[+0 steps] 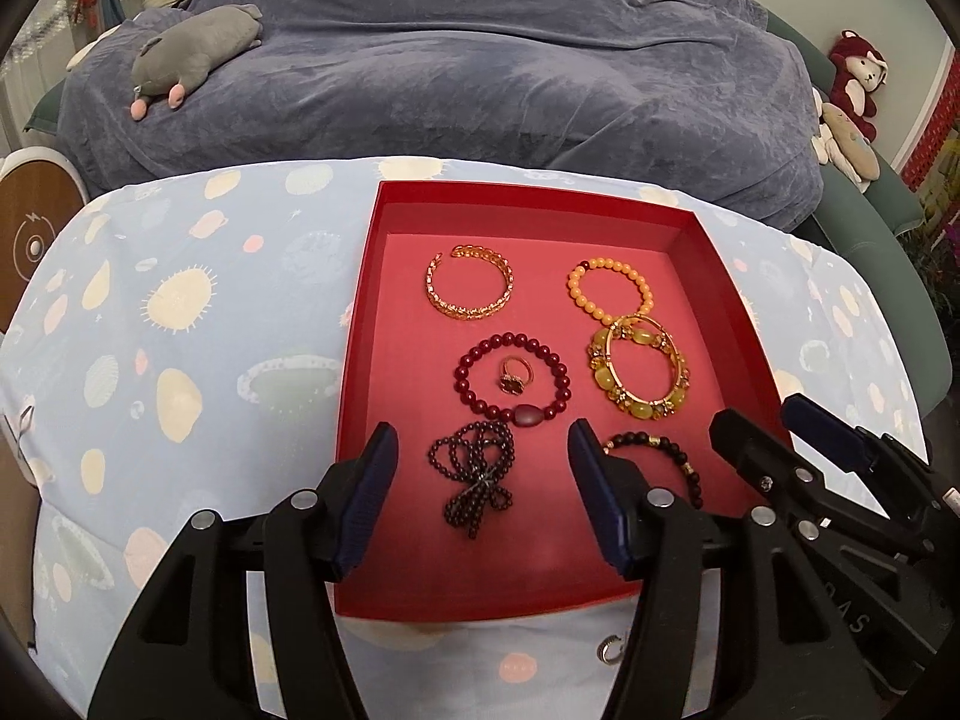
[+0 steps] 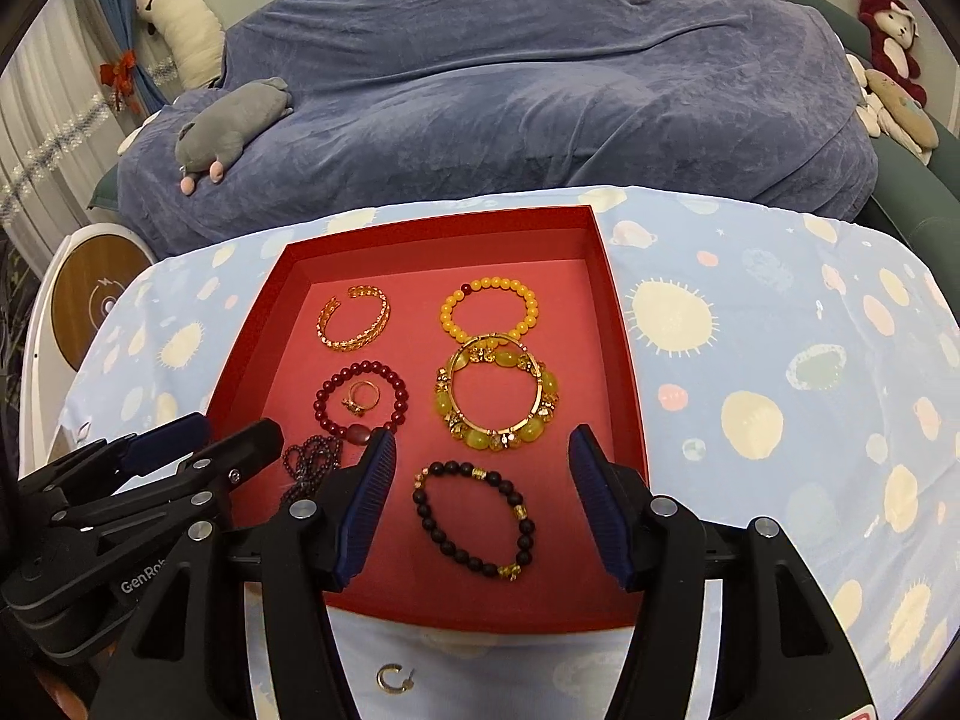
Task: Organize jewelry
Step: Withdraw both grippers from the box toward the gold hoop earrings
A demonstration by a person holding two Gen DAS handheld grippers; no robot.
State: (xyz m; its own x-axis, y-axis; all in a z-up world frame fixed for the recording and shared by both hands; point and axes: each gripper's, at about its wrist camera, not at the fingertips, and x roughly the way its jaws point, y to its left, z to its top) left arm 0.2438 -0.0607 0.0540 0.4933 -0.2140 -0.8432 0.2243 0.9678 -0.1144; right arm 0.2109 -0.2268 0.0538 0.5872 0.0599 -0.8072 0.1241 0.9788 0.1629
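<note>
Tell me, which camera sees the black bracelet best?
The right wrist view: the whole black bracelet lies in plain sight between the right tongs. In the left wrist view a finger of the left tongs hides part of it.

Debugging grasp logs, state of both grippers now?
Left gripper: open, empty, over the dark bead strand.
Right gripper: open, empty, over the black bracelet.

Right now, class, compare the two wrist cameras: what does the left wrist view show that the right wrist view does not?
Only the left view shows the dark bead strand whole; the right view half hides it behind a finger. Only the right view shows the whole black bracelet and the white plush toy by the curtain. Both show the red tray, the ring inside the red bracelet, and the small earring outside the tray.
</note>
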